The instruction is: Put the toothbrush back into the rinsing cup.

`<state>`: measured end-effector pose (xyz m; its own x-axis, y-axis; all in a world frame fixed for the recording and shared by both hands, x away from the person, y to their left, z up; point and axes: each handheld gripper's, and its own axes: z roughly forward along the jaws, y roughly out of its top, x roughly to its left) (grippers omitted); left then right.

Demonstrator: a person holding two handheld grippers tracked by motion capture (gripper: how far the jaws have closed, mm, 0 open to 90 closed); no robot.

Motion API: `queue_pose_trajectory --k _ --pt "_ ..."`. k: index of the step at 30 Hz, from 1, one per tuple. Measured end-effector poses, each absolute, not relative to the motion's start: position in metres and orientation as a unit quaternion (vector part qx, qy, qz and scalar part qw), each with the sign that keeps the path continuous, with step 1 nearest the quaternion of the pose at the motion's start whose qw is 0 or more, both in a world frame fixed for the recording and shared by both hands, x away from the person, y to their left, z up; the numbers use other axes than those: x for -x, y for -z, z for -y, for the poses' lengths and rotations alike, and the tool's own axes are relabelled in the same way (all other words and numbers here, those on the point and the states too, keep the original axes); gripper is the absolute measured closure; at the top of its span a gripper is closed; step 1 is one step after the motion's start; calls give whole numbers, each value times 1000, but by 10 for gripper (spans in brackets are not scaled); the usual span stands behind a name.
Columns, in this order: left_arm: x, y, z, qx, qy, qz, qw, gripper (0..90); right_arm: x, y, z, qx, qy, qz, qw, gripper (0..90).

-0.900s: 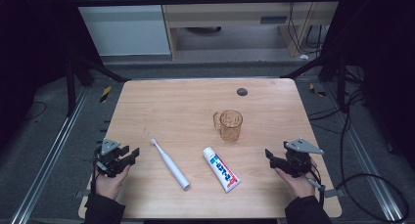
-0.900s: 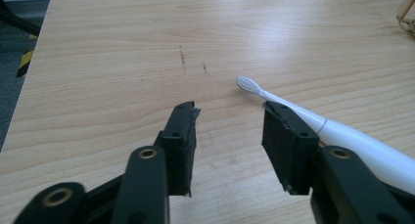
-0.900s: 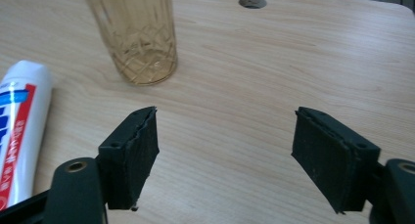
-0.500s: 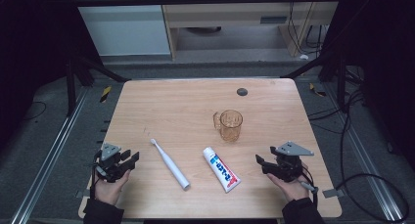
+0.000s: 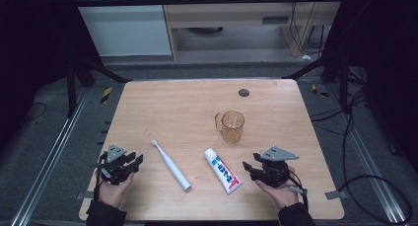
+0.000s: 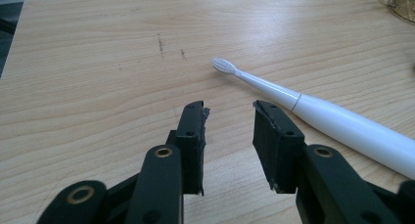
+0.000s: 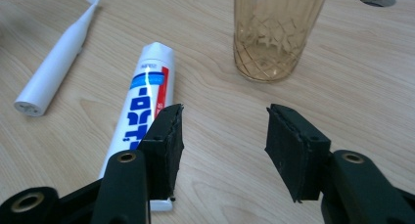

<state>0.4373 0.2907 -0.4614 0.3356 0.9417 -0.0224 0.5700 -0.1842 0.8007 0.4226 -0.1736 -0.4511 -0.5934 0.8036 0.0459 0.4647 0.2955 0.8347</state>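
On the wooden table (image 5: 177, 107) lie a white electric toothbrush (image 5: 171, 165) and a white toothpaste tube (image 5: 223, 170) with blue lettering. An amber glass mug (image 5: 232, 126) stands upright behind them. My left gripper (image 5: 137, 161) sits near the front left corner, open and empty. In the left gripper view its jaws (image 6: 229, 114) point at bare wood, with the toothbrush (image 6: 318, 114) just to their right. My right gripper (image 5: 250, 163) is open just right of the tube. In the right gripper view (image 7: 225, 119) the tube (image 7: 142, 94) lies beside its left jaw and the mug (image 7: 274, 33) stands ahead.
A dark round grommet (image 5: 243, 92) is set in the table near its far edge. Metal frame rails (image 5: 54, 152) run along both sides of the table. Cables (image 5: 365, 186) lie on the floor at the right. The toothbrush (image 7: 56, 57) lies left of the tube.
My right gripper has moved left, closer to the toothpaste tube. The left gripper has shifted only slightly toward the front edge. The objects have not moved.
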Motion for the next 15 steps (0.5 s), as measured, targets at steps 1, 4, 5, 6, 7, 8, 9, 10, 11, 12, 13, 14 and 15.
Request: queue_pose_trajectory --k 1,4,5,6,7,8,9,10,11,12,13,14,15 --pt "-437 462 -291 -727 -250 -520 371 648 -423 451 171 -404 -434 -781 195 482" --pt "-438 461 -293 -725 -255 -522 369 650 -425 448 163 -397 -436 -785 192 490" --pt "-438 461 -294 -726 -256 -522 368 650 -425 447 159 -396 -437 -785 191 491" --pt "-438 461 -294 -726 -258 -523 365 650 -427 445 156 -393 -438 -786 190 491" --pt "-438 462 -295 -725 -260 -523 364 648 -427 444 152 -391 -438 -787 188 493" --pt "-438 462 -295 -725 -261 -524 363 645 -428 442 148 -389 -438 -789 188 495" --pt "-438 462 -296 -724 -262 -525 363 642 -428 441 144 -386 -437 -790 188 497" --pt "-439 462 -296 -723 -262 -526 363 641 -429 439 140 -384 -436 -792 186 502" --pt "-439 462 -297 -723 -262 -527 363 641 -429 438 136 -383 -437 -793 183 506" --pt "-439 462 -297 -723 -263 -527 362 642 -430 437 132 -377 -437 -796 183 510" --pt "-439 462 -298 -722 -263 -527 361 643 -430 435 127 -375 -438 -797 181 516" --pt "-439 462 -298 -722 -264 -528 361 645 -431 433 123 -372 -439 -798 179 522" --pt "-439 462 -299 -721 -264 -529 362 647 -431 431 118 -368 -440 -800 179 527"
